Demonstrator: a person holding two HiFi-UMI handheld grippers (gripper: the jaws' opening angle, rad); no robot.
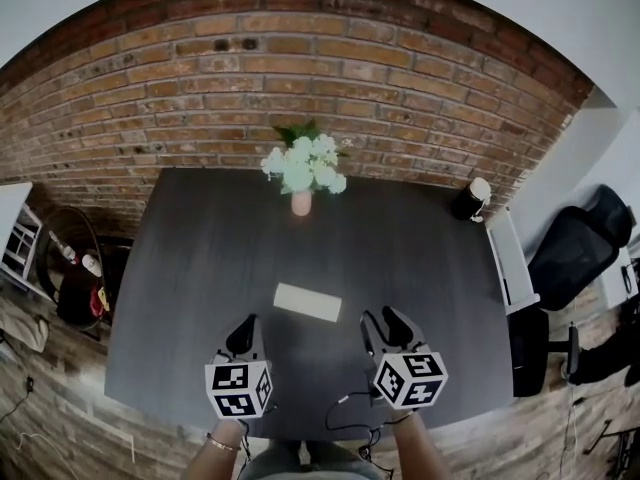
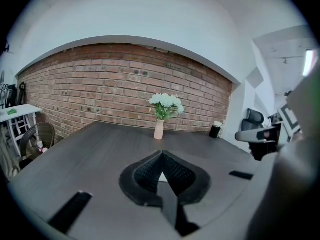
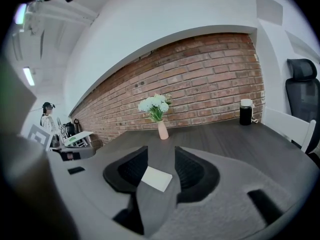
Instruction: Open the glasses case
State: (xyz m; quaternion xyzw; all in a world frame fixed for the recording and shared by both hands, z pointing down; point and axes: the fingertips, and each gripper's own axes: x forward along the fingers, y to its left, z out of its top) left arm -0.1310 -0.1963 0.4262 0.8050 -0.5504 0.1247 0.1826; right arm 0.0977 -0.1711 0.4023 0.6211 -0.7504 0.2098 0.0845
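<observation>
The glasses case [image 1: 307, 302] is a flat white oblong lying closed on the dark table [image 1: 190, 268], a little nearer than its middle. My left gripper [image 1: 245, 326] hovers just short of the case's left end, and in the left gripper view its jaws meet at the tip, so my left gripper [image 2: 161, 154] is shut on nothing, with a white sliver of the case [image 2: 163, 177] showing behind. My right gripper [image 1: 385, 318] is off the case's right end. In the right gripper view my right gripper [image 3: 160, 150] stands open, and the case [image 3: 156, 179] shows beyond the gap, untouched.
A pink vase of white flowers [image 1: 302, 202] stands at the table's far middle. A black cylinder with a white top [image 1: 472, 199] sits at the far right corner. A black office chair [image 1: 575, 243] and a white side surface [image 1: 510, 258] are to the right. Thin cables [image 1: 345, 403] lie at the near edge.
</observation>
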